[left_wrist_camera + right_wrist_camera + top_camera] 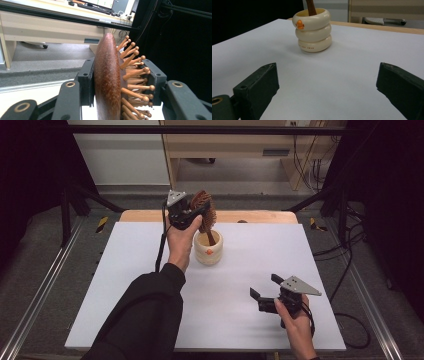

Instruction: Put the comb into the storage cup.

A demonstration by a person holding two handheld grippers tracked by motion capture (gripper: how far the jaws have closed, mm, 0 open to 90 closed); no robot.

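- Left gripper [196,214]: held up over the far part of the table, in the person's left hand [181,242], with the dark sleeve [145,315] reaching in from the bottom edge of the high view. Its jaws are closed on the head of the wooden hairbrush [204,207].
- Wooden hairbrush, left gripper view [110,82]: the smooth reddish-brown back of the head lies against one jaw pad, and the ball-tipped wooden pins press toward the other pad. The head stands on edge between the two pads.
- Brush handle [211,237]: slants down from the clamped head into the mouth of the cream holder [208,249]. In the right gripper view the handle [311,7] rises out of the holder's opening, leaning slightly.
- Cream holder, right gripper view [314,31]: a cup shaped like three stacked rings, upright on the white table top [150,265], with a small orange mark on its top ring. It stands just beside the left hand, toward the far middle of the table.
- Right gripper [265,290]: low over the near right part of the table, in the right hand [295,317], well apart from the holder. Its jaws stand wide, with nothing but bare table top between them, and they face the holder.
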